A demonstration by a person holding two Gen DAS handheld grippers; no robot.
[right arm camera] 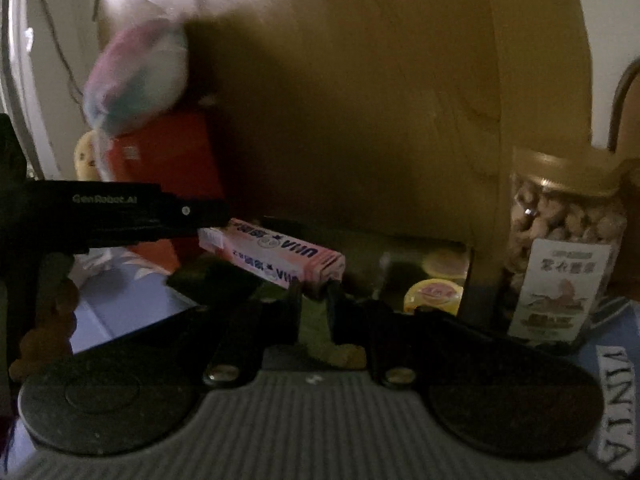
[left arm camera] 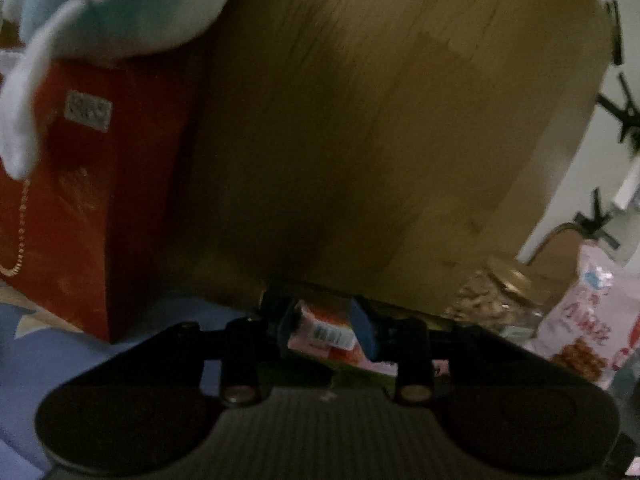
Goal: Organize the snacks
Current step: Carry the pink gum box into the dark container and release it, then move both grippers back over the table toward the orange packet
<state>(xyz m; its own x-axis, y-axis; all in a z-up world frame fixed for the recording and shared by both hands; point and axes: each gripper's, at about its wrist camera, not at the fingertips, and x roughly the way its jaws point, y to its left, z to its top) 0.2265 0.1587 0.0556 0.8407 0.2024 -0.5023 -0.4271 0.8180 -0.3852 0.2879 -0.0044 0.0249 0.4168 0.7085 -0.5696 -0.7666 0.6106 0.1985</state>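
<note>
A long pink snack box (right arm camera: 272,250) hangs level in front of a wooden panel, held at both ends. In the right wrist view my right gripper (right arm camera: 314,290) is shut on the box's right end, with a finger on each side. My left gripper (right arm camera: 212,220) comes in from the left as a black arm and grips the box's other end. In the left wrist view, the left gripper (left arm camera: 326,314) presses its blue pads (left arm camera: 364,328) against the end of the pink box (left arm camera: 324,334).
A wooden panel (left arm camera: 360,120) stands upright close ahead. A red gift bag (left arm camera: 100,200) with a plush toy (left arm camera: 120,8) on top stands left. A nut jar (right arm camera: 564,248), a pink snack bag (left arm camera: 584,316) and yellow jelly cups (right arm camera: 434,294) are on the right. The blue cloth (left arm camera: 60,344) covers the table.
</note>
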